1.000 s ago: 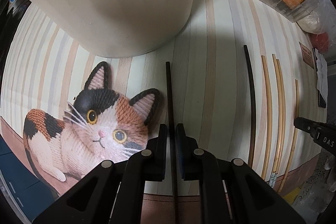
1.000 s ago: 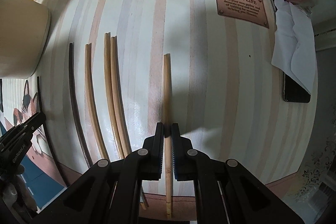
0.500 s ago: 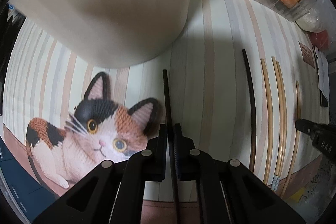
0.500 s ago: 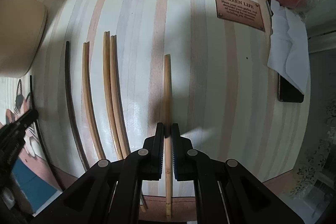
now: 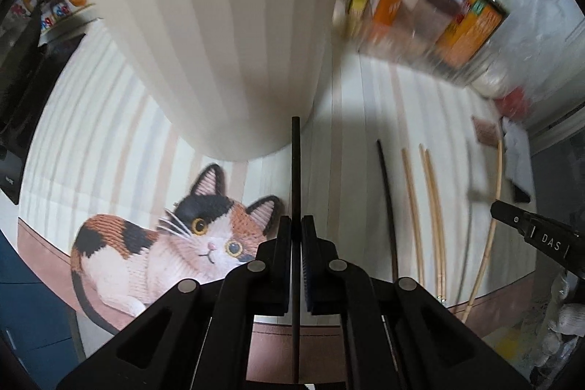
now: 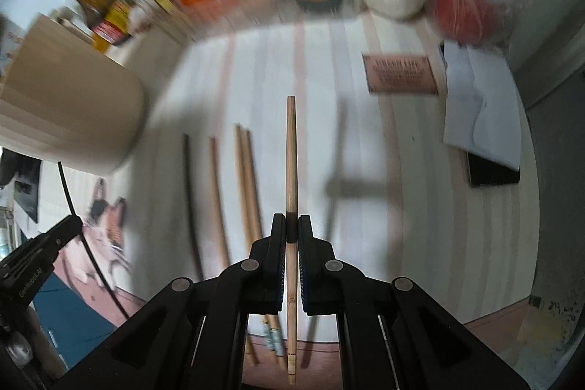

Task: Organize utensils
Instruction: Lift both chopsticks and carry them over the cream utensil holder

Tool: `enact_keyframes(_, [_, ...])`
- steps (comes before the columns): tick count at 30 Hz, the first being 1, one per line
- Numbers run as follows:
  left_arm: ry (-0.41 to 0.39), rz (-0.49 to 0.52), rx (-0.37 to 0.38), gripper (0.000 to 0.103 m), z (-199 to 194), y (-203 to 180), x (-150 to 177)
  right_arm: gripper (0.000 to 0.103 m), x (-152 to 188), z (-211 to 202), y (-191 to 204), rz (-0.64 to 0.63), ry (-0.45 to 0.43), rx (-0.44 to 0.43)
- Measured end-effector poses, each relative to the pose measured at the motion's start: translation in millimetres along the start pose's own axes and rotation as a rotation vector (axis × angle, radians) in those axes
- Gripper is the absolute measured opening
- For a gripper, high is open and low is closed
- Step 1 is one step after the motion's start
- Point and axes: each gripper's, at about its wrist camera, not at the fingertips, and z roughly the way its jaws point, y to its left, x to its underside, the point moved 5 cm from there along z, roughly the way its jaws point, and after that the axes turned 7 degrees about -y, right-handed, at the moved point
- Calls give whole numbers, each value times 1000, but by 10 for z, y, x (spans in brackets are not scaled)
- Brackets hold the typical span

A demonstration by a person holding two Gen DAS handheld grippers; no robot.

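Observation:
My left gripper is shut on a black chopstick and holds it lifted above the striped mat, its tip in front of the cream ribbed holder. My right gripper is shut on a wooden chopstick, also lifted off the mat. One black chopstick and three wooden ones lie side by side on the mat; they show in the right wrist view too. The holder stands at the left in the right wrist view, with utensil handles sticking out of its top.
A clear bin of bottles and packets stands at the back. A cat picture is printed on the mat. A white cloth, a dark phone and a red bag lie on the right.
Both grippers have risen and tilted up, each lifting its chopstick off the mat. The views now show the holder's rim and the bottles behind.

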Motion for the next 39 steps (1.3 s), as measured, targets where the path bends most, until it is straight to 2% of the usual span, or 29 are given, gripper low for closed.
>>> enact_keyframes(4, [-69, -31, 17, 3, -318, 78, -54, 6, -66, -213, 112, -5, -76, -40])
enact_keyframes(13, [-278, -106, 21, 3, -1225, 409, -335, 6, -611, -1019, 622, -58, -282, -200])
enact_keyframes(20, [-473, -144, 20, 3, -2110, 639, -715, 6, -1062, -1793, 1351, -122, -453, -371])
enact_keyframes(25, [-608, -164, 5, 3, -2579, 778, -1104, 6, -1393, -2162, 1880, -160, -583, -432])
enact_keyframes(27, [-645, -170, -5, 2, -2676, 847, -1261, 6, -1523, -2253, 2100, -179, -639, -431])
enact_keyframes(30, [-668, -170, -11, 3, -2709, 915, -1454, 6, -1667, -2274, 2325, -183, -677, -431])
enact_keyframes(33, [-655, -166, -6, 3, -2582, 958, -1620, 6, -1774, -2181, 2527, -185, -713, -418])
enact_keyframes(39, [-593, -161, 1, 3, -2154, 986, -1864, 6, -1779, -1906, 2700, -210, -773, -382])
